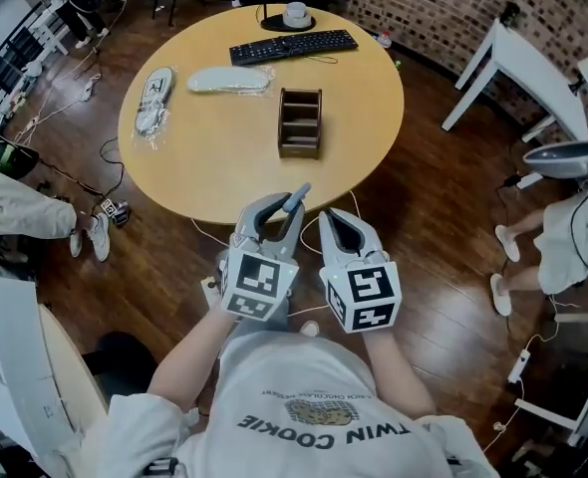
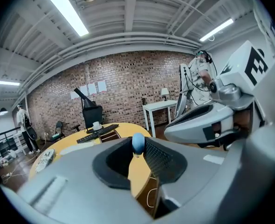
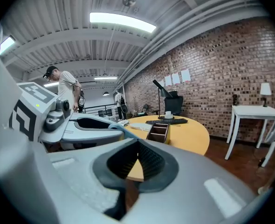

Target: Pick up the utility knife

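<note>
We hold the knife (image 1: 298,198) clamped in our left gripper (image 1: 280,213), its blue tip poking past the jaws. Our right gripper (image 1: 340,227) is just beside it, jaws together and empty. Both are clear of the table (image 1: 224,157). The pick-up looks done; next we need only a steady hold.

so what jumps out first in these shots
The two grey grippers held side by side just short of the round wooden table. The left gripper is shut on the blue-grey utility knife, whose end pokes out past the jaws. The right gripper holds nothing, jaws together. Further back, a wooden organizer stands mid-table and a black keyboard lies near the far edge.
</note>
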